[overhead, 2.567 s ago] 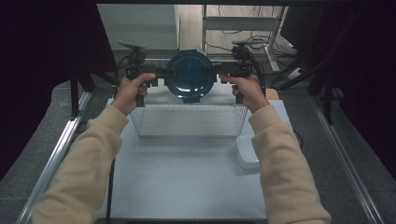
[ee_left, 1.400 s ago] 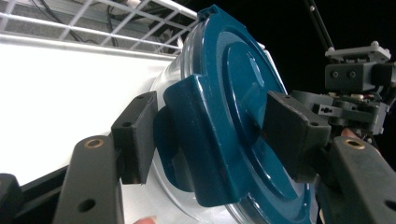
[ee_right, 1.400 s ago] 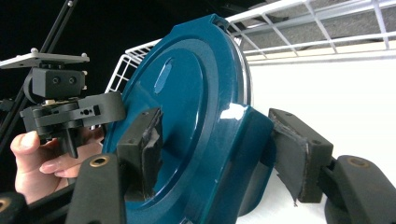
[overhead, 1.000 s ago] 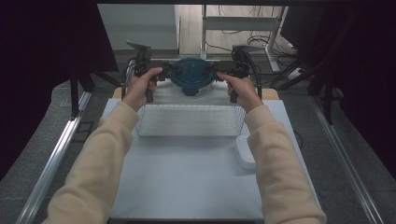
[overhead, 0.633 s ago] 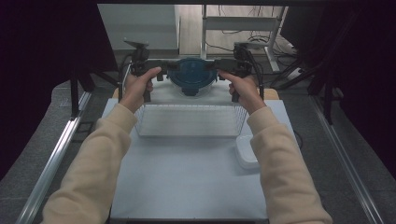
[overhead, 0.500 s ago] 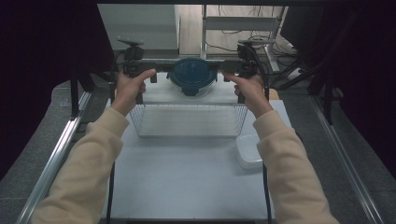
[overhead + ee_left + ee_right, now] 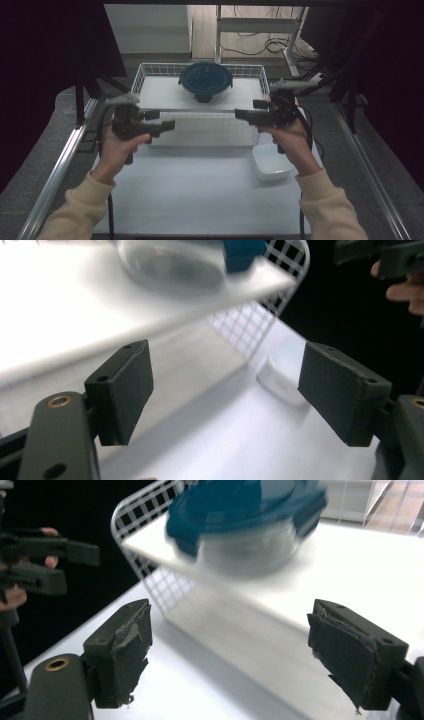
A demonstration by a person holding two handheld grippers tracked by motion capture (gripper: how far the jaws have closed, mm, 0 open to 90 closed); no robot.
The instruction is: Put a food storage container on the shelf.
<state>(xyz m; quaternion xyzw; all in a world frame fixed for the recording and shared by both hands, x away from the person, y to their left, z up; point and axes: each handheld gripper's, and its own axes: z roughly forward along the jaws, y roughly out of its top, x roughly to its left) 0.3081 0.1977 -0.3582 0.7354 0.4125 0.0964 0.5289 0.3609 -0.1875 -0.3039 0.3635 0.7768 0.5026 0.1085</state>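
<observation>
A round glass container with a dark blue lid (image 7: 205,81) stands on the raised white shelf inside a white wire basket (image 7: 142,76) at the back of the table. My left gripper (image 7: 161,121) is open and empty, held in front of the basket's left part and pointing right. Opposite it, my right gripper (image 7: 248,110) is open and empty too, pointing left. In the left gripper view the glass bowl (image 7: 170,265) sits above and beyond the open gripper (image 7: 225,390). The right gripper view has the lidded container (image 7: 245,520), blurred, beyond the open gripper (image 7: 230,650), whose pads (image 7: 125,650) are torn.
A small white dish (image 7: 272,162) lies on the white table (image 7: 200,195) at the right, just under the right hand. The basket's wire wall (image 7: 145,510) rises in front of the container. Metal rails (image 7: 60,165) run along both table sides.
Both grippers, shut on the lidded container, carried it away from the person and set it in the basket. They have let go, opened and drawn back toward the person.
</observation>
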